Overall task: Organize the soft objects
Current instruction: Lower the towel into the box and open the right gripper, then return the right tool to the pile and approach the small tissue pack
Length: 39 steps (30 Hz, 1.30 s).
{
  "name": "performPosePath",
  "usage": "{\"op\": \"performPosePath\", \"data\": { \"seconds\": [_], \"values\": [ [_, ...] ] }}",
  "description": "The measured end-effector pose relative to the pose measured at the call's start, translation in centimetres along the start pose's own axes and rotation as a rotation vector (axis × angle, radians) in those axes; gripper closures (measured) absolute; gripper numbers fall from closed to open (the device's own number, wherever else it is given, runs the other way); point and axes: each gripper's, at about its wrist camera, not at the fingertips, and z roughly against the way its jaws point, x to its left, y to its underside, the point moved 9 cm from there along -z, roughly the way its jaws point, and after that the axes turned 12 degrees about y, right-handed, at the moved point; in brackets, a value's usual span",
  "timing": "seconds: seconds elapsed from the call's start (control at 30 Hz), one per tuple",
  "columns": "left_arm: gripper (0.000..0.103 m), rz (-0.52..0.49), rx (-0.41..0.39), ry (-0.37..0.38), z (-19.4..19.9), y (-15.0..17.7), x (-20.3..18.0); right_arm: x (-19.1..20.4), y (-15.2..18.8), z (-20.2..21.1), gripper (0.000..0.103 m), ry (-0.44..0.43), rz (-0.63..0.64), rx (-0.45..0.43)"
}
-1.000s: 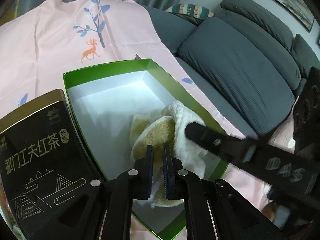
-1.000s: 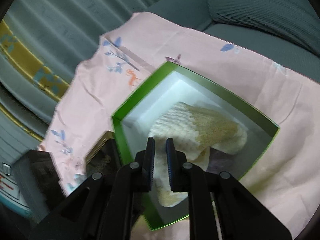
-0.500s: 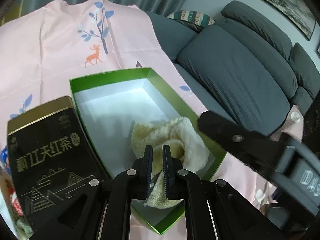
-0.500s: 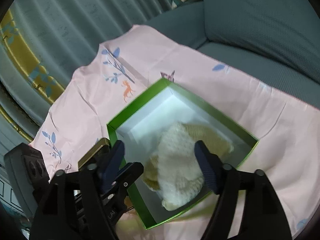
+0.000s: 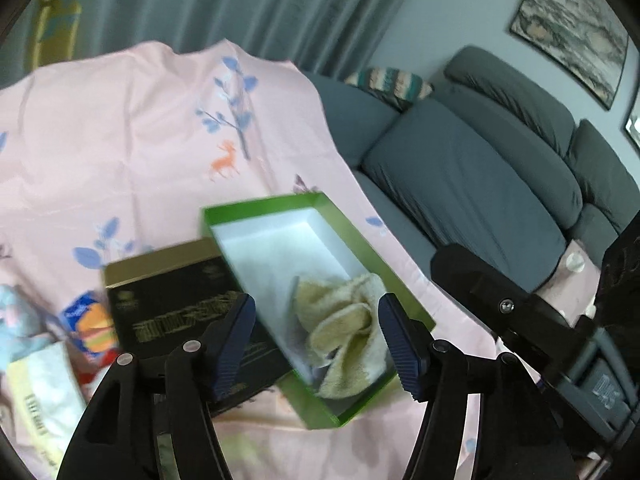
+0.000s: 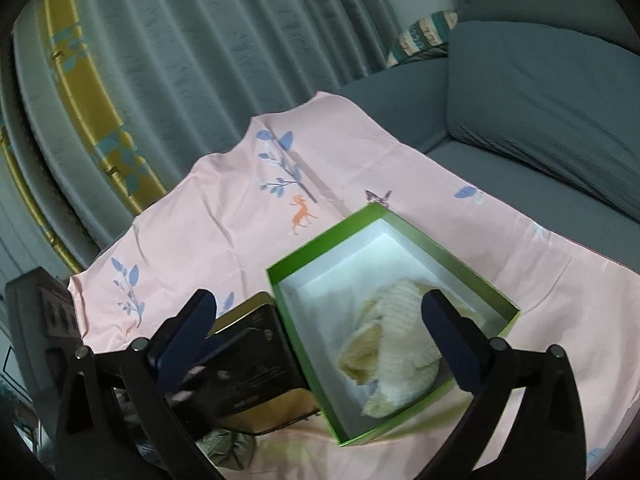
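Left tool [image 5: 316,340] now open, towel [image 5: 348,340] released.

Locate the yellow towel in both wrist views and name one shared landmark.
Left wrist: towel lies lower centre, at the near end of the green box.
Right wrist: towel lies lower right, in the same box.
Shared landmark: orange deer print on the pink cloth.

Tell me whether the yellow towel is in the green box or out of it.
In. The yellow towel lies crumpled on the white floor of the green box, toward its near end, and both grippers are open above it.
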Motion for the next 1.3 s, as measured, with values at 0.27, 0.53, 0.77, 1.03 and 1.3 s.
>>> {"op": "performPosePath", "data": {
  "seconds": [0.27, 0.53, 0.77, 1.03, 1.3],
  "values": [
    [0.037, 0.033, -0.089, -0.180, 8.7, 0.7, 6.3, 4.2, 1.3, 1.8, 0.001, -0.052, 0.085, -0.034],
    [0.037, 0.129, -0.152, -0.373, 18.2, 4.6, 14.2, 11.4, 5.1, 3.2, 0.001, -0.118, 0.258, -0.043],
    [0.037, 0.224, -0.193, -0.501, 25.6, 9.4, 19.9, 16.5, 9.5, 4.6, 0.002, -0.312, 0.327, 0.078],
    [0.037, 0.371, -0.196, -0.539, 28.7, 14.5, 26.1, 22.6, 16.6, 3.8, 0.019, -0.394, 0.419, 0.277],
    [0.037, 0.527, -0.176, -0.437, 26.0, 17.3, 29.3, 31.5, 25.0, 0.0, 0.035, -0.456, 0.564, 0.526]
  ]
}}
